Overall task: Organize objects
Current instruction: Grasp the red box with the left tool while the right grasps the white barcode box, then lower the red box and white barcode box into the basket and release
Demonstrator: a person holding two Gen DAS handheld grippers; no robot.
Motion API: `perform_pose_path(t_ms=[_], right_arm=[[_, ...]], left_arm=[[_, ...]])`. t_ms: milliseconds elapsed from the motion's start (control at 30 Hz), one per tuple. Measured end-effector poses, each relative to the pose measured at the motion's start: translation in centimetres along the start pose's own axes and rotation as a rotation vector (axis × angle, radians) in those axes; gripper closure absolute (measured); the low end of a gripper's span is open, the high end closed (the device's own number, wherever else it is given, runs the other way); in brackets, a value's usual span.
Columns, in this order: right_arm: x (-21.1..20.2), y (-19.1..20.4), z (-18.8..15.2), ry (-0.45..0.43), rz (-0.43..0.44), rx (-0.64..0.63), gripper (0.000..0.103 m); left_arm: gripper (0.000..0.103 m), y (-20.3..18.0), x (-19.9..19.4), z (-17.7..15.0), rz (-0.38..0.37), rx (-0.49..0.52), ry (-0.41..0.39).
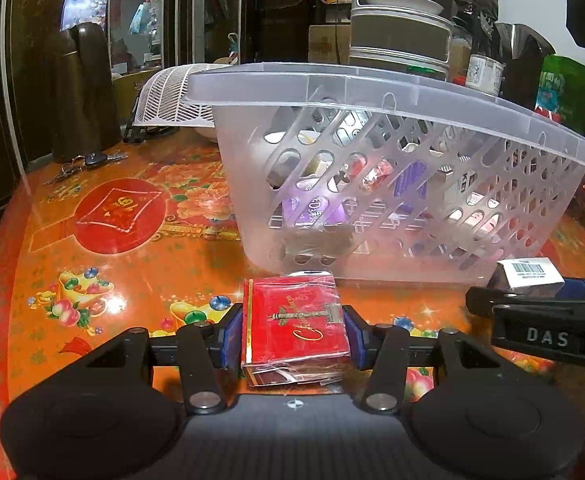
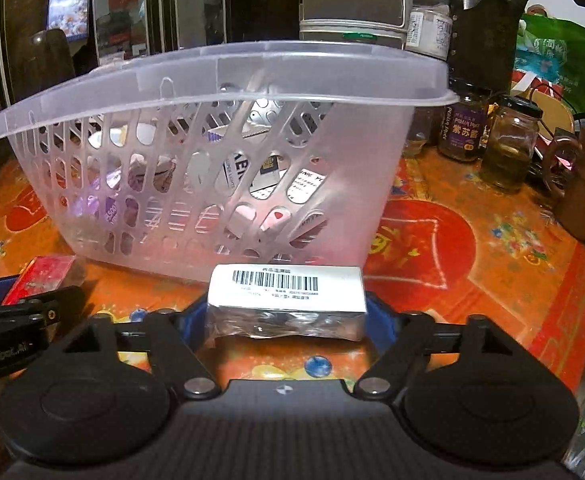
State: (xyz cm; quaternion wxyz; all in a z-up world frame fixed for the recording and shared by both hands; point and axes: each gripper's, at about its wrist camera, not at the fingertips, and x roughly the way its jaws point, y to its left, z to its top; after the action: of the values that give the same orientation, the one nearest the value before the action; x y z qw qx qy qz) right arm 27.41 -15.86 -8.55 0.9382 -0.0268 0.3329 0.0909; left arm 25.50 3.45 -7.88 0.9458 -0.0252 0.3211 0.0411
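Left claw [image 1: 294, 330] grips red pack [image 1: 296, 326] — orange floral tablecloth [image 1: 104, 280], cluttered room.

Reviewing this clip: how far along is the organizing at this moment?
Done: several small boxes already lie inside the clear basket. In hand: the left gripper is shut on the red pack and the right gripper is shut on the white barcoded box, both in front of the basket, below its rim. Left: lifting both over the rim and dropping them in.
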Motion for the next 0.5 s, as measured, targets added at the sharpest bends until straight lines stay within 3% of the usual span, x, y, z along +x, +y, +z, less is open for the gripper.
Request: perform_pose_path(t_ms=[200,433,500], right_arm=[[-3.3,-0.9,-1.5,-0.057,0.066,0.003,0.025],[-11.4,-2.5,-5.1,-0.22,0.184,-0.038,0.025],[-12.8,-2.8,-5.7,-0.232,0.218,-0.047,0.025]], left_arm=[[0.05,-0.2,-0.9,-0.2,-0.028,0.019,-0.012],[0.05,-1.1,-6.6,-1.8,-0.114,0.065,-0.083],[0.05,-1.1,-8.4,-2.4,-0.13,0.066,-0.102]])
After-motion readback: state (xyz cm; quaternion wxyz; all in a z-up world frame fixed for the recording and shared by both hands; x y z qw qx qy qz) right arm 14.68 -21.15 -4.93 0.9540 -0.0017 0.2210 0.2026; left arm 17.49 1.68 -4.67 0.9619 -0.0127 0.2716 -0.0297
